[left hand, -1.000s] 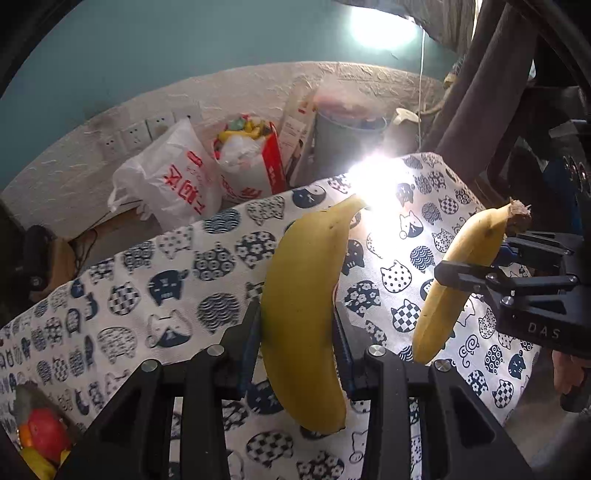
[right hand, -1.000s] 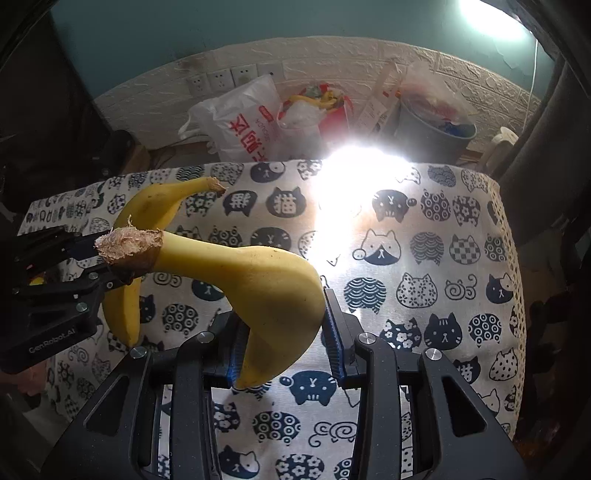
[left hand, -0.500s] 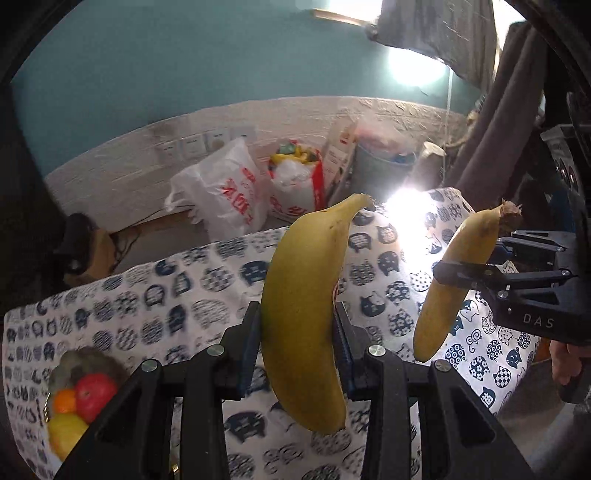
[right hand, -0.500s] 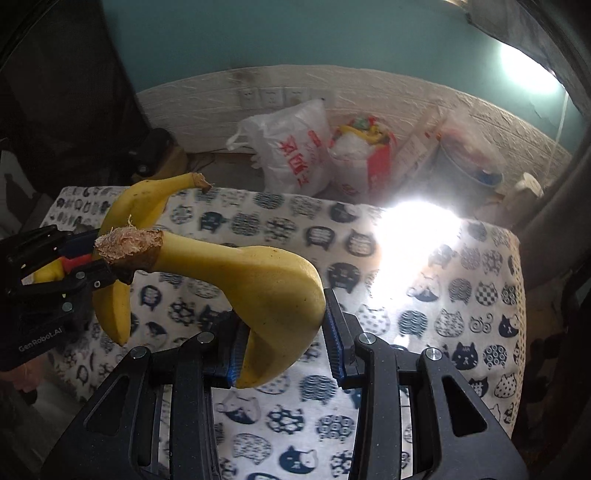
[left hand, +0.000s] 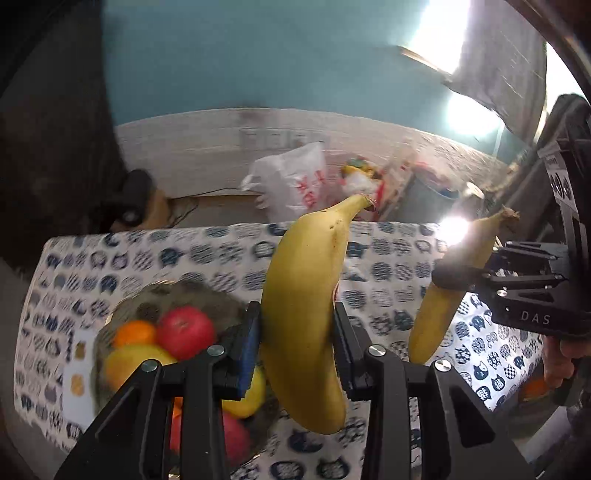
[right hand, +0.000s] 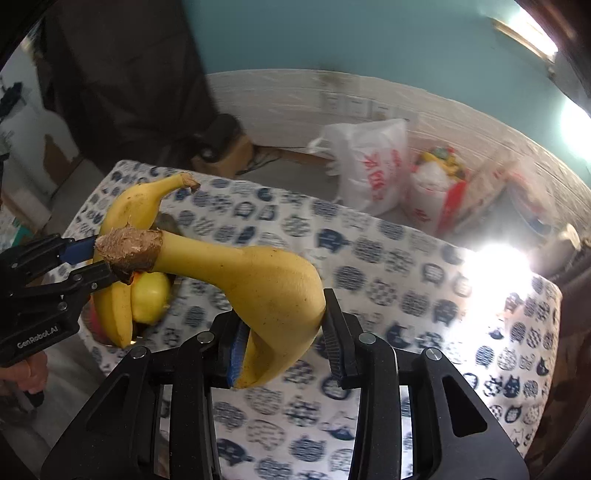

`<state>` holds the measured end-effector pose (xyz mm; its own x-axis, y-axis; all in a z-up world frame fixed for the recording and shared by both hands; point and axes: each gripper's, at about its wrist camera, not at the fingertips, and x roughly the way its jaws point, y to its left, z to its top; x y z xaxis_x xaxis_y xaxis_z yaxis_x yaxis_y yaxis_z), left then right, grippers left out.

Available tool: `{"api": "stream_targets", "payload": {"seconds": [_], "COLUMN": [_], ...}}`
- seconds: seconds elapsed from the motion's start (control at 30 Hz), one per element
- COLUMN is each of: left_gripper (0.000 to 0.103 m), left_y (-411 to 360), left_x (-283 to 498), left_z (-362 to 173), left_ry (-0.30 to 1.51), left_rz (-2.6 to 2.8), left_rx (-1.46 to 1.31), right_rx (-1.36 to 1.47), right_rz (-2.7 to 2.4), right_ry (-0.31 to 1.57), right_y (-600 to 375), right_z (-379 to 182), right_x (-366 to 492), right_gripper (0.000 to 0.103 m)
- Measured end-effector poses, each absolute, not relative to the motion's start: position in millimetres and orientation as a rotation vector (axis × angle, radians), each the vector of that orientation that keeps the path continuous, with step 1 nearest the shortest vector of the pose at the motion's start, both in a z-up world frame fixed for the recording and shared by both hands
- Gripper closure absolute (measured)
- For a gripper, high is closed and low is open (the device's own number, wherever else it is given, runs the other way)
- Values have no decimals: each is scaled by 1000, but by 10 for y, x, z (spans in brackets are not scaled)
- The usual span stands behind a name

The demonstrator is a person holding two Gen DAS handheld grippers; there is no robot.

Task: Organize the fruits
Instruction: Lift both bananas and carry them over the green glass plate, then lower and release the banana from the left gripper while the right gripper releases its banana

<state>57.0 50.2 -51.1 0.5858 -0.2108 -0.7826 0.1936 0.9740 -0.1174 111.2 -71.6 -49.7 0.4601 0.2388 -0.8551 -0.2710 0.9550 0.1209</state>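
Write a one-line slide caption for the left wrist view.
Left gripper holds a banana above the fruit bowl; right gripper holds a second banana alongside.

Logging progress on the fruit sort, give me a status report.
Left tongs shut on banana. Right tongs shut on second banana. Fruit bowl under left tongs, path open.

Left gripper [left hand: 295, 343] clamped, raised; right gripper [right hand: 284, 332] likewise

teal wall [left hand: 258, 55] | white brick wainscot [right hand: 280, 103] | bright window [left hand: 439, 26]
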Motion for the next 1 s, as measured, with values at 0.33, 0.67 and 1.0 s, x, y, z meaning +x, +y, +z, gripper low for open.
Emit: {"api": "stream_targets", "payload": {"seconds": [0.33, 0.67, 1.0], "left_gripper": [66, 66, 66], "left_y": [1243, 1805, 2186], "left_x": [364, 275, 259], "left_z": [-470, -541, -938], "left_ry": [907, 925, 1006], "left_rz": [-119, -28, 34], "left_rx": [-110, -195, -284], "right_rx": [-89, -105, -164], "right_rz": [427, 481, 490], "right_ry": [1061, 1104, 1149], "right_y": [121, 663, 987], "right_z": [-476, -560, -740], "right_x": [1168, 1308, 1399], "right_gripper": [68, 68, 68]}}
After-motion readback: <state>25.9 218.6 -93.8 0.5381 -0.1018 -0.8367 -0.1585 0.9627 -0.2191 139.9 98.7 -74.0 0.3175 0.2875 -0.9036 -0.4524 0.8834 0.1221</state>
